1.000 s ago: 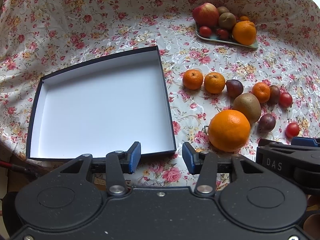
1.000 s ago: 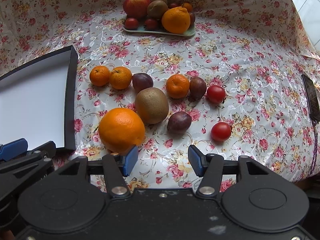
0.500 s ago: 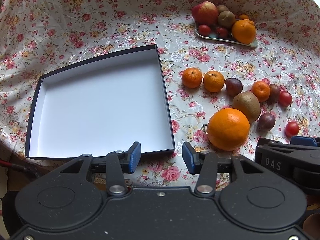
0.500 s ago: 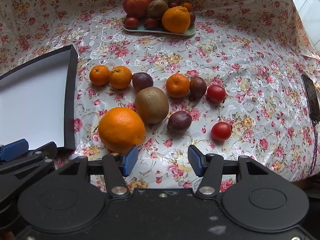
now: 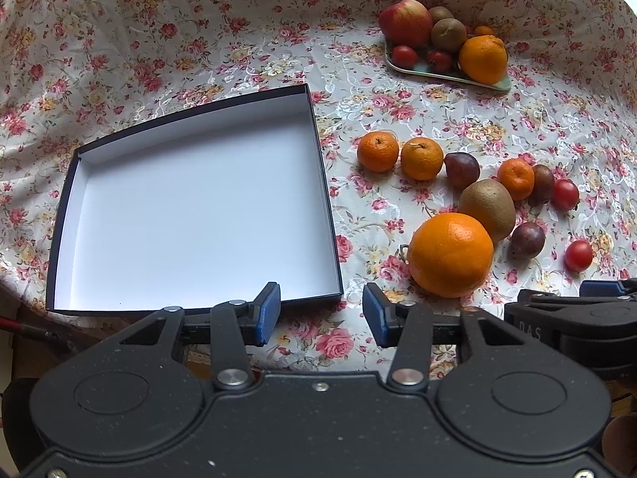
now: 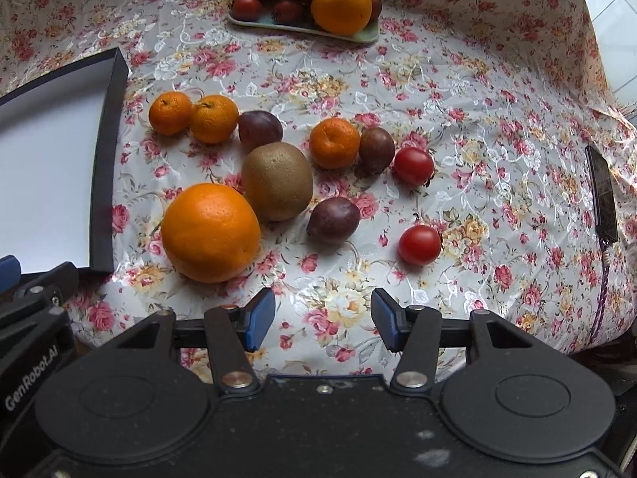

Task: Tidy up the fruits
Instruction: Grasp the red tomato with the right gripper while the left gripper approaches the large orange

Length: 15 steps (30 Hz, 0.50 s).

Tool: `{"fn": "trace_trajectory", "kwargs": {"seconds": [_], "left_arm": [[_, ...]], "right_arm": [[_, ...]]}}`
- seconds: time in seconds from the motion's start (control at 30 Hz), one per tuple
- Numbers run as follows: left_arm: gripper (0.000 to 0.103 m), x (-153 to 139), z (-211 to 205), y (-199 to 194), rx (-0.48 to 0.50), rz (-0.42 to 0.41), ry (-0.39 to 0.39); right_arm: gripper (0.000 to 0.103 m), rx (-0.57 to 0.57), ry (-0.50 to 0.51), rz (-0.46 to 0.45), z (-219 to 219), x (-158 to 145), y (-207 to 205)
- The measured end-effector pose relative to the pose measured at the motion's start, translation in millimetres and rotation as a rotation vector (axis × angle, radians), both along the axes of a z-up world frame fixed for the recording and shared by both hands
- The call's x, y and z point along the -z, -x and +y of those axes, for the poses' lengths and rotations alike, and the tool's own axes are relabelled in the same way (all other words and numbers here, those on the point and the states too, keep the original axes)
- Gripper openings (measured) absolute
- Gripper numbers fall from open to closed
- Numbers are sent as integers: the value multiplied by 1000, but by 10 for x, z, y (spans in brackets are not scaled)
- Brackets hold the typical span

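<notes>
Loose fruit lies on the floral cloth: a big orange [image 5: 450,254] [image 6: 210,232], a kiwi [image 5: 487,204] [image 6: 278,180], three mandarins, three dark plums and two red tomatoes [image 6: 420,244]. An empty white box [image 5: 191,215] with dark walls sits to their left. My left gripper [image 5: 321,314] is open, low at the box's near right corner, holding nothing. My right gripper [image 6: 321,320] is open over bare cloth just short of the fruit, the orange ahead to its left.
A pale green tray [image 5: 446,75] [image 6: 302,26] at the back holds an apple, a kiwi, an orange and small red fruits. A dark phone [image 6: 603,195] with a cord lies at the cloth's right edge. The table's front edge runs under both grippers.
The right gripper has moved forward toward the loose fruit, which looms larger. The left gripper has hardly shifted. Both stay open.
</notes>
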<state>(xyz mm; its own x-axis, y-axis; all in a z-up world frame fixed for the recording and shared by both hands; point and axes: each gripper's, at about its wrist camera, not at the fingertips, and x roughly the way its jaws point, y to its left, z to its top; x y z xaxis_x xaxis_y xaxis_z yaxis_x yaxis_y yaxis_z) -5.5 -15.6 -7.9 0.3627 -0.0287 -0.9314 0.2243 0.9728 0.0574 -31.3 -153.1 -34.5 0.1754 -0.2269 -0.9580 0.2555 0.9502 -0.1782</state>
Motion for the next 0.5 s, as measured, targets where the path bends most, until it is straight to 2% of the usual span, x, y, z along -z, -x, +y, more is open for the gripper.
{"fn": "trace_trajectory", "kwargs": {"seconds": [0.4, 0.5], "left_arm": [[55, 1, -146, 16, 16, 9, 17], [55, 13, -203, 22, 21, 19, 24]], "right_arm": [[52, 42, -91, 16, -284, 82, 38], [45, 72, -124, 15, -416, 100, 80]]}}
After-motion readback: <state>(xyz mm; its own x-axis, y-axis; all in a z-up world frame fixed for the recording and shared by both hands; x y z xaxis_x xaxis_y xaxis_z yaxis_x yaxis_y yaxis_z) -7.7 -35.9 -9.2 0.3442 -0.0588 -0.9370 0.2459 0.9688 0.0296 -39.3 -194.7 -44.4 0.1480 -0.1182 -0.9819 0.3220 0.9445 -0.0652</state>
